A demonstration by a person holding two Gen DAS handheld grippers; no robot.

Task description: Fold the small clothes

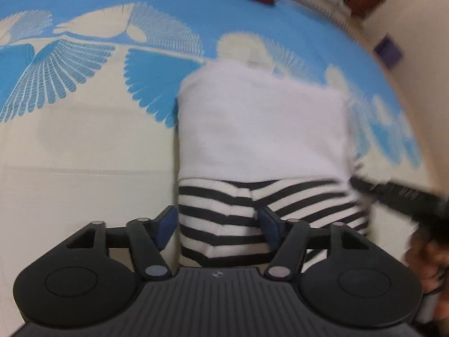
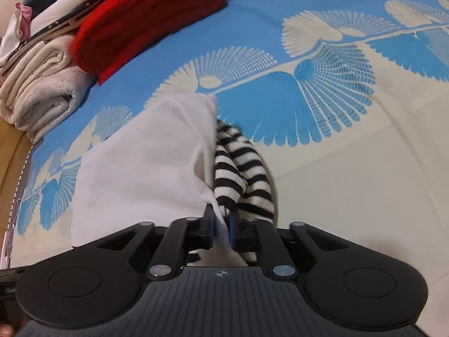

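Note:
A small garment lies on the blue and cream bedspread (image 1: 84, 140); its body is white (image 1: 261, 123) and its sleeves are black-and-white striped (image 1: 221, 219). My left gripper (image 1: 217, 226) is open, its blue-padded jaws on either side of a striped sleeve at the garment's near edge. My right gripper (image 2: 220, 224) is shut on the white edge of the garment (image 2: 146, 168), with the striped sleeves (image 2: 241, 174) bunched just right of it. The right gripper also shows blurred at the right edge of the left wrist view (image 1: 398, 193).
A red folded garment (image 2: 146, 19) and a stack of folded cream and white cloths (image 2: 42, 92) lie at the far end of the bed. A wooden bed edge (image 2: 11, 151) runs along the left.

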